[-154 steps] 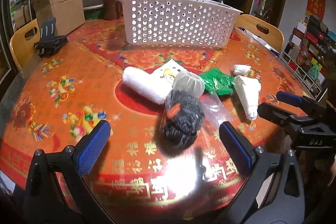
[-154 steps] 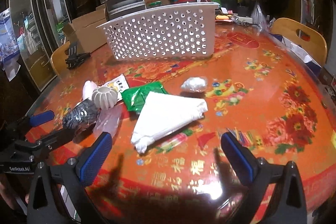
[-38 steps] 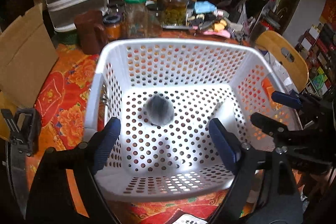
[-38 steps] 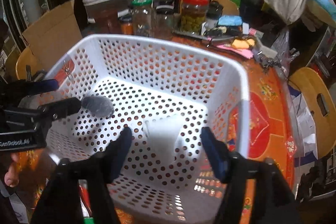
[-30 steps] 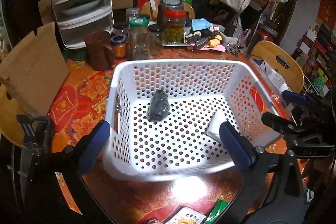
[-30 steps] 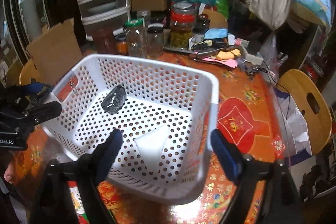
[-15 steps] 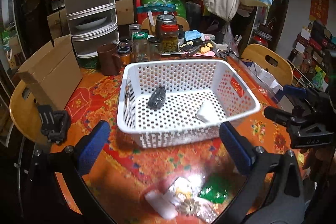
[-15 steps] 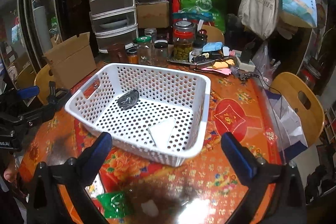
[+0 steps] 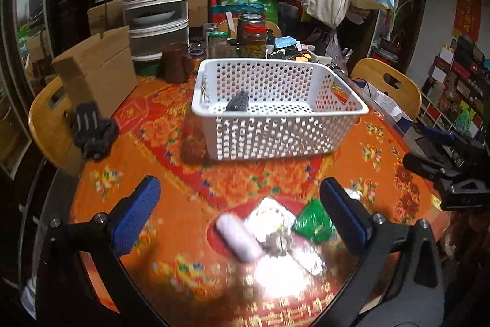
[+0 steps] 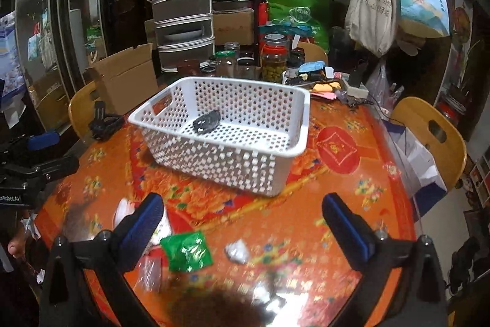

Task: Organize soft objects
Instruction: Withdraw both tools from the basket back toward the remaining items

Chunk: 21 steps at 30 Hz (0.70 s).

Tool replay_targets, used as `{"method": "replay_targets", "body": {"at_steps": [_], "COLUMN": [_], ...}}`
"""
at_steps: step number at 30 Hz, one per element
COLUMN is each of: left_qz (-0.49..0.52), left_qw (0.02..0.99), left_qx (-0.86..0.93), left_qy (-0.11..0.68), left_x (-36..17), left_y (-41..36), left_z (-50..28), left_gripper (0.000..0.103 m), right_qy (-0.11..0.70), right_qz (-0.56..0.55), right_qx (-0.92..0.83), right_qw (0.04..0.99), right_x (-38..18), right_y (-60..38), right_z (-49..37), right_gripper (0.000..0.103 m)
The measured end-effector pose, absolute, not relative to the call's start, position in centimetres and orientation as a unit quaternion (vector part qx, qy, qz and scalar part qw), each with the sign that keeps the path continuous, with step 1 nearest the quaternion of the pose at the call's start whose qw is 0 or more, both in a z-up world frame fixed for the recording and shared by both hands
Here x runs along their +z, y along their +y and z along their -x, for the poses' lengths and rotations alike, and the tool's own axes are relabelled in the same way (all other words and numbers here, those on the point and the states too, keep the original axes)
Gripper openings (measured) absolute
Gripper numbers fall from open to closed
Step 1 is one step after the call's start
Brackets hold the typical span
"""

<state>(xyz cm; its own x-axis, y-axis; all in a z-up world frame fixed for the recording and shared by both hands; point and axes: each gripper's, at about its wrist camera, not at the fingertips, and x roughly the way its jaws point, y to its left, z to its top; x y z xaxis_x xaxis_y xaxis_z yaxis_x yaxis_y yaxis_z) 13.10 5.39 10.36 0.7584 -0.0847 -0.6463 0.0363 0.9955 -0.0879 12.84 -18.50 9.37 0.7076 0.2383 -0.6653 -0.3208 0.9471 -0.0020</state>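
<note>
Both tongs hang empty, jaws apart. The white roll lies on the near table between the left tongs' pads, its long axis slanting near-right. The green packet sits nearer the right tongs. The basket stands far.

left gripper, right gripper, jaws seemingly wide

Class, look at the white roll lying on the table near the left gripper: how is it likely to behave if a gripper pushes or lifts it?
The white roll is a cylinder lying on its side, so a sideways push would probably set it rolling across the glossy table. It looks like rolled soft material, so it is likely light and would squash somewhat under a pinch. Blur hides its texture.
</note>
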Motion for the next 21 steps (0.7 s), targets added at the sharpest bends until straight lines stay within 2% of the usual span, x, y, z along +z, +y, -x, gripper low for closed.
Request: {"method": "replay_targets", "body": {"at_steps": [8,15,21], "left_qz": [0.054,0.070,0.085], "left_qw": [0.931,0.909,0.901], "left_qx": [-0.023,-0.025,-0.023], "left_qy": [0.361,0.410,0.425], "left_x": [5.2,-0.7,-3.0], "left_y": [6.2,6.2,6.8], "left_z": [-8.8,-11.2,-13.7], "left_gripper": [0.103,0.103,0.103], "right_qy": [0.360,0.380,0.397], "right_qz": [0.033,0.010,0.015], "right_qx": [0.174,0.179,0.167], "right_qw": [0.916,0.908,0.903], "right_x": [4.7,0.7,-1.8], "right_y": [-19.2,-20.1,-20.3], "right_z": [-8.1,-7.5,-8.5], "right_gripper": [0.103,0.103,0.102]}}
